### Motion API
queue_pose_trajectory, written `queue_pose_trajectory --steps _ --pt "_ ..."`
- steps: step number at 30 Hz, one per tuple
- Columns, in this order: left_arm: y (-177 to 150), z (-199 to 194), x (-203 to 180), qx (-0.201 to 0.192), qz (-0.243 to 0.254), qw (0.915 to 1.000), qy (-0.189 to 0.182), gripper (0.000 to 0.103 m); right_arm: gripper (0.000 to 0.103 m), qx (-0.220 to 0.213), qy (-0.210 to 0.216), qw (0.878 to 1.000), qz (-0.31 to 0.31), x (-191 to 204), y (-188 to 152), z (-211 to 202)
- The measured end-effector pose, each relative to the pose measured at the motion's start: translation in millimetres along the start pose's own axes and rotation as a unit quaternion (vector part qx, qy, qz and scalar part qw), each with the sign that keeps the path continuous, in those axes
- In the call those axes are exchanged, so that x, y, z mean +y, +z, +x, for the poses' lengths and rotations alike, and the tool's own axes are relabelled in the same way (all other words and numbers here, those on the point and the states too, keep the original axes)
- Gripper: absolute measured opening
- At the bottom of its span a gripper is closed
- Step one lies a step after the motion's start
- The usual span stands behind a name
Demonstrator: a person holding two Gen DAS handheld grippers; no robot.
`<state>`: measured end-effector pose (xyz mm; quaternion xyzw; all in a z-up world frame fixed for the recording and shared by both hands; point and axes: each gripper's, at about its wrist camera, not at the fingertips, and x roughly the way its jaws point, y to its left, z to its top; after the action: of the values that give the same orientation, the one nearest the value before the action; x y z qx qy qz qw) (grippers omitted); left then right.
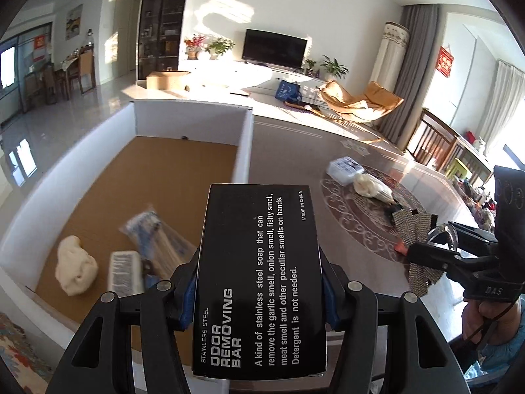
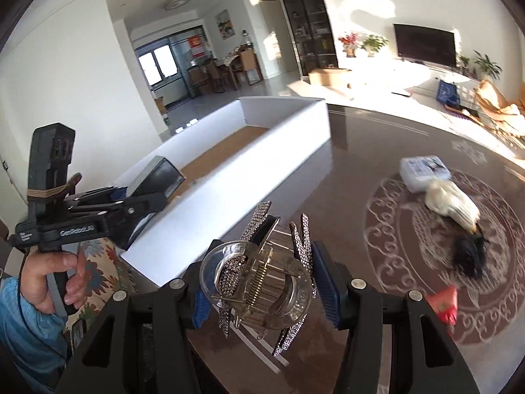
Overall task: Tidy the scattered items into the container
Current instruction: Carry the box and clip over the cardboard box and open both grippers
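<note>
My left gripper (image 1: 261, 295) is shut on a black box (image 1: 259, 246) printed "odor removing bar", held over the near right part of the white-walled container (image 1: 244, 144). Inside, on the brown floor, lie a cream lump (image 1: 75, 264), a white barcoded item (image 1: 124, 274) and a plastic packet (image 1: 157, 239). My right gripper (image 2: 262, 289) is shut on a rhinestone hair clip (image 2: 262, 262) above the dark table, just right of the container's wall (image 2: 249, 170). The right wrist view shows the left gripper (image 2: 144, 203) with its box (image 2: 160, 177) at the container's near end.
On the patterned table (image 2: 377, 151) lie a white pack (image 2: 423, 170), a cream bundle (image 2: 452, 205), a black feathery piece (image 2: 469, 256) and a red item (image 2: 446, 302). A hand (image 2: 62, 275) in a blue sleeve holds the left gripper. Floral fabric (image 1: 19, 354) lies below the container.
</note>
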<state>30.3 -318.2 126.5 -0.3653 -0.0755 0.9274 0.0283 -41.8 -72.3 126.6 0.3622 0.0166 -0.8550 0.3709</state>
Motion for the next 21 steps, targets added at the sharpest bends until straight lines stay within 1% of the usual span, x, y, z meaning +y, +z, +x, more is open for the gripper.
queue_pose_trajectory --steps 3,5,8,10,14,16,17,18,19,20,21 --pt "27 9 52 0.002 -0.02 0.999 0.04 0.057 0.054 -0.006 0.043 0.999 -0.03 36 49 32" --pt "41 23 85 0.017 -0.04 0.9972 0.06 0.057 0.054 -0.007 0.062 0.997 -0.035 53 80 57" --pt "55 49 121 0.043 -0.066 0.9944 0.07 0.057 0.054 -0.001 0.064 0.997 -0.046 69 121 104" --pt "61 67 138 0.063 -0.082 0.9922 0.07 0.057 0.054 0.019 0.056 0.997 -0.045 74 138 139" --pt "66 105 164 0.102 -0.115 0.9852 0.076 0.058 0.055 0.069 0.027 0.996 -0.043 74 151 204" --pt "63 121 172 0.125 -0.133 0.979 0.091 0.059 0.055 0.099 0.014 0.994 -0.032 73 149 230" --pt "61 129 177 0.144 -0.145 0.9744 0.094 0.062 0.056 0.116 0.01 0.993 -0.022 70 147 242" --pt "61 135 180 0.154 -0.156 0.9715 0.09 0.067 0.056 0.133 0.011 0.991 -0.011 67 145 253" --pt "60 138 183 0.16 -0.164 0.9697 0.084 0.07 0.056 0.147 0.012 0.989 -0.001 65 142 261" --pt "59 139 184 0.164 -0.168 0.9683 0.086 0.078 0.056 0.156 0.01 0.988 0.006 63 140 267" --pt "59 139 184 0.164 -0.17 0.9674 0.091 0.079 0.056 0.158 0.007 0.987 0.007 62 139 269"
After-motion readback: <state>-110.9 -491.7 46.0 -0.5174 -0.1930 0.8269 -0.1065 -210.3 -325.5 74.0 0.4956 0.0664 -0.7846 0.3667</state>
